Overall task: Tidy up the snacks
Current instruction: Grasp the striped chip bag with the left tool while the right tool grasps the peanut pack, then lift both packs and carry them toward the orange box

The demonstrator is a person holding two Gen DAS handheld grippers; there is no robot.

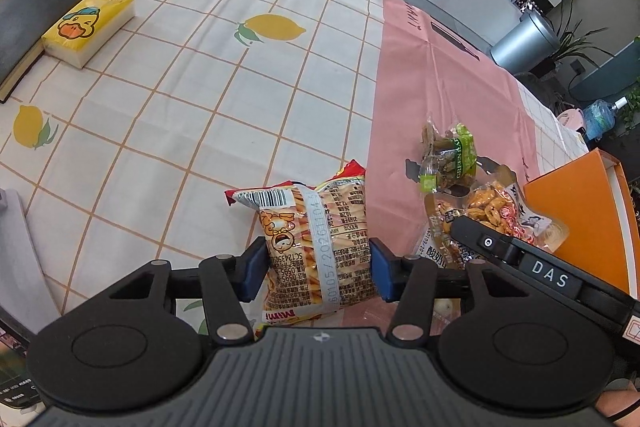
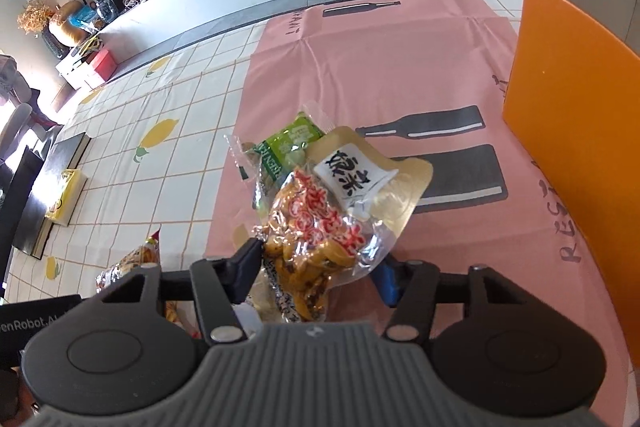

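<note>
The left gripper (image 1: pixel 318 269) is clamping a snack bag (image 1: pixel 316 247) between its pads, the bag's long axis running straight ahead, barcode end pointing away. The right gripper (image 2: pixel 320 267) is straddling a clear packet (image 2: pixel 316 239); whether it is squeezing, I cannot tell. Ahead, a lemon-print table (image 1: pixel 200 87) is carrying a pink mat (image 2: pixel 380 67); an orange box (image 2: pixel 568 115) is standing right of the right gripper.

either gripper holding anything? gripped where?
Left gripper: fingers pinch the snack-stick bag at mid-body. Right gripper: fingers straddle the clear snack pack; contact unclear.
</note>
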